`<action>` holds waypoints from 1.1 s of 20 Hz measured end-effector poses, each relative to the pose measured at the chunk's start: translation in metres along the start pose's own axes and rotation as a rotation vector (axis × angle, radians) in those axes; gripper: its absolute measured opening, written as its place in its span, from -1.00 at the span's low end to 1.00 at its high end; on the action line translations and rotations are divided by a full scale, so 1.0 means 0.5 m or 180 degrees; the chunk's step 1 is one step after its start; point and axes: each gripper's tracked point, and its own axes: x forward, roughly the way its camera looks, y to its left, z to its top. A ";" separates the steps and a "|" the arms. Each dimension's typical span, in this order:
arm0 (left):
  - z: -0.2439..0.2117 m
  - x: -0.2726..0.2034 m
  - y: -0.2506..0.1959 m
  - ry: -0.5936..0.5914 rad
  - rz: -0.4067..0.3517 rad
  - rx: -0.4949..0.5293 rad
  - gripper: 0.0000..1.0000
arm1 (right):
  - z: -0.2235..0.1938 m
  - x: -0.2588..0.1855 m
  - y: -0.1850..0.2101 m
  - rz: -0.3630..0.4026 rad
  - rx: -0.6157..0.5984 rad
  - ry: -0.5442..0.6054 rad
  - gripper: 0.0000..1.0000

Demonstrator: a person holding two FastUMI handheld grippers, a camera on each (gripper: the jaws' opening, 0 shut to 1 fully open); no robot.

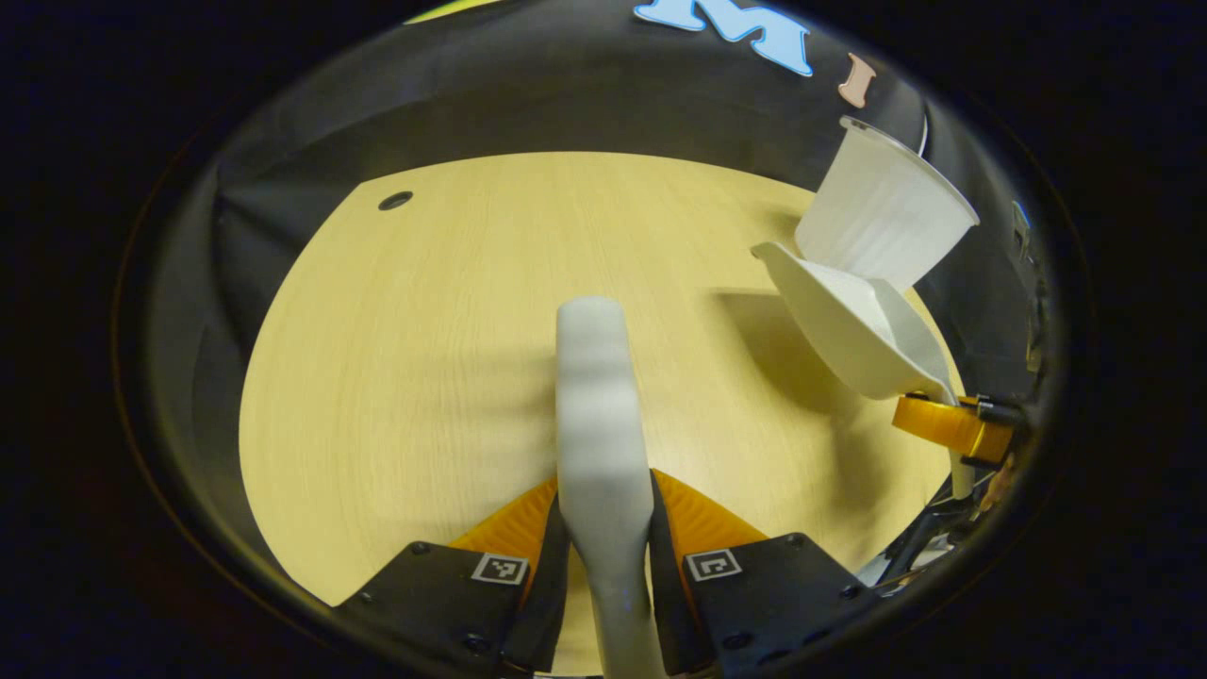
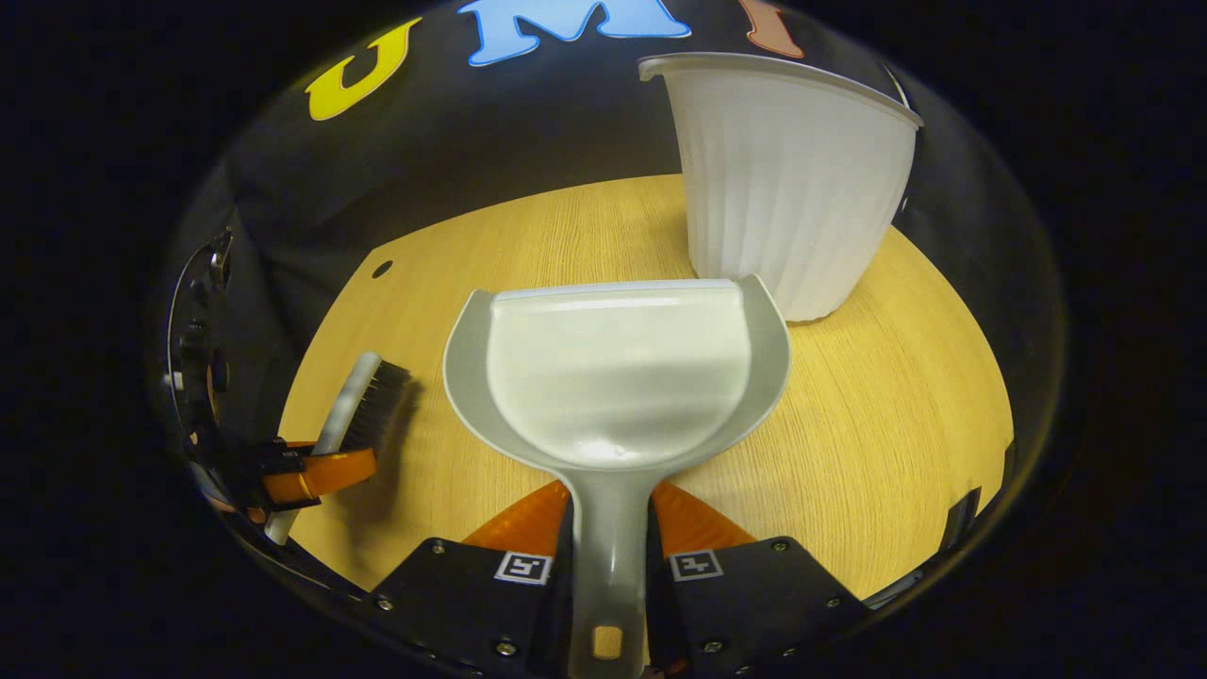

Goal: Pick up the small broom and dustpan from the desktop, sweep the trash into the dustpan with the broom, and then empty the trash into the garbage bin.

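While the left gripper (image 1: 608, 556) squeezes both fingers on the small broom (image 1: 596, 405), the broom's pale back sticks out over the middle of the wooden table (image 1: 424, 330). A little dark hole (image 1: 395, 200) sits near the table's far left corner. Over by the right edge, the dustpan (image 1: 849, 325) hangs tipped, close by the white garbage bin (image 1: 882, 222).

From the right gripper view, the broom's dark bristles (image 2: 377, 401) show near the table's left edge. The right gripper (image 2: 608, 566) squeezes both fingers on the dustpan's handle (image 2: 608, 547). The dustpan's scoop (image 2: 618, 377) is held over the table, and it looks clean inside. Its front lip is just beside the ribbed bin (image 2: 787, 179), which stands at the far right edge.
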 end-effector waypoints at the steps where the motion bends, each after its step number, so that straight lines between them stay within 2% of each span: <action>1: 0.003 -0.003 -0.001 0.0001 0.0014 -0.0003 -0.07 | -0.008 0.002 0.001 -0.0002 0.0024 0.0016 -0.38; 2: 0.010 -0.012 -0.002 0.0000 0.0031 -0.0009 -0.07 | -0.015 0.007 0.005 0.0009 0.0060 0.0040 -0.46; 3: 0.016 -0.017 -0.003 0.0006 0.0045 -0.0011 -0.02 | -0.020 0.010 0.006 0.0013 0.0091 0.0050 -0.38; 8: 0.027 -0.027 -0.010 0.0078 0.0094 -0.0046 -0.12 | -0.026 0.017 0.004 -0.0079 0.0056 0.0092 -0.36; 9: 0.028 -0.025 -0.010 0.0083 0.0098 -0.0046 -0.12 | -0.028 0.016 0.005 -0.0090 0.0050 0.0110 -0.26; 10: 0.031 -0.027 -0.010 0.0081 0.0109 -0.0044 -0.07 | -0.030 0.017 0.003 -0.0104 0.0062 0.0118 -0.43; 11: 0.036 -0.027 -0.013 0.0079 0.0120 -0.0037 -0.02 | -0.031 0.017 0.004 -0.0118 0.0080 0.0124 -0.33; 12: 0.041 -0.027 -0.016 0.0076 0.0129 -0.0033 -0.07 | -0.035 0.019 0.002 -0.0143 0.0074 0.0127 -0.32; 13: 0.038 -0.024 -0.022 0.0093 0.0134 -0.0026 -0.02 | -0.037 0.015 0.001 -0.0151 0.0049 0.0111 -0.33; 14: 0.040 -0.024 -0.026 0.0109 0.0142 -0.0017 -0.10 | -0.038 0.017 0.001 -0.0159 0.0040 0.0100 -0.31; 15: 0.042 -0.025 -0.029 0.0128 0.0151 0.0000 0.00 | -0.037 0.016 0.003 -0.0159 0.0040 0.0093 -0.31; 17: 0.039 -0.025 -0.033 0.0147 0.0179 0.0020 -0.05 | -0.038 0.013 0.004 -0.0162 0.0038 0.0073 -0.29; 19: 0.036 -0.024 -0.025 0.0142 0.0185 0.0018 0.05 | -0.039 0.008 0.005 -0.0170 0.0027 0.0060 -0.29; 22: 0.051 -0.033 -0.029 0.0071 0.0199 0.0079 0.02 | -0.039 0.006 0.004 -0.0176 0.0005 0.0056 -0.26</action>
